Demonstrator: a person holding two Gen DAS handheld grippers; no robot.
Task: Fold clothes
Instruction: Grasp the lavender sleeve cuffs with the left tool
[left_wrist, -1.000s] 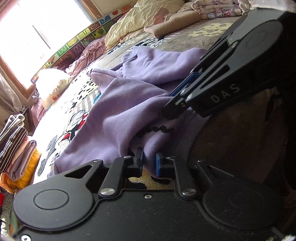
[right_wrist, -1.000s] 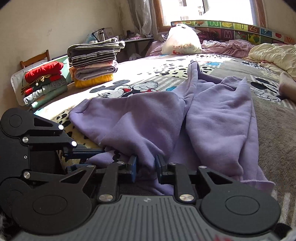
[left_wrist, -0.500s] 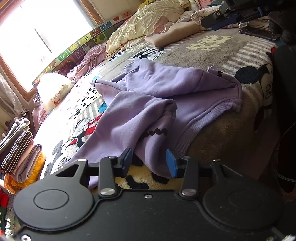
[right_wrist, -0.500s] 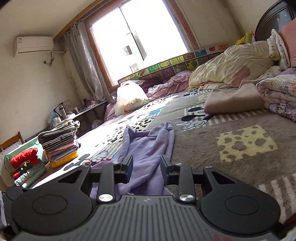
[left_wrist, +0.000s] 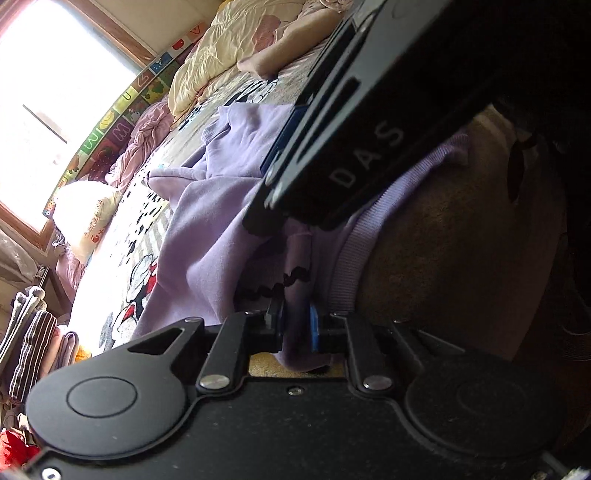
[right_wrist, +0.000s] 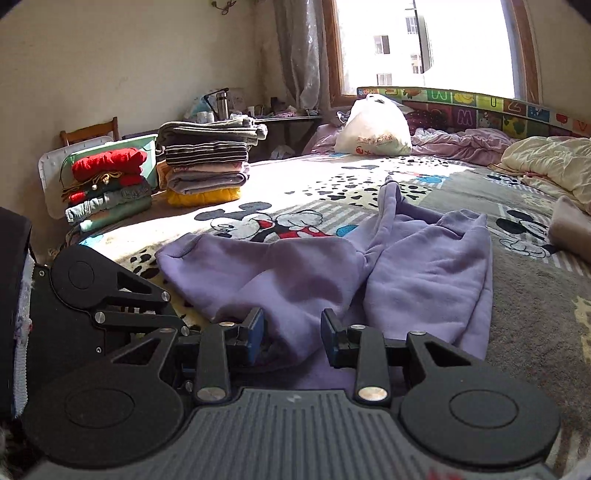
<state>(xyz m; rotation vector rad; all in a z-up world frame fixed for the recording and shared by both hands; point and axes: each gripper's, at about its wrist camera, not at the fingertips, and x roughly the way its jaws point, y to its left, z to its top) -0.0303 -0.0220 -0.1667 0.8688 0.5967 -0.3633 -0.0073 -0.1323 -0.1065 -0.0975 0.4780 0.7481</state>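
Lilac fleece, a rumpled purple sweatshirt (right_wrist: 295, 273), lies spread on the cartoon-print bed cover (right_wrist: 280, 192), its ribbed hem (left_wrist: 354, 243) near the bed's edge. The left hand-held gripper (left_wrist: 295, 325) is pinched narrow on a fold of that sweatshirt, cloth pressed between its blue pads. The right hand-held gripper (right_wrist: 291, 336) stands wide, its jaws apart on either side of a bunch of the same cloth without squeezing it; from the left wrist view its black body crosses overhead. Folded clothes (right_wrist: 207, 162) sit stacked beyond the bed's far corner, beside a white bag (right_wrist: 373, 129).
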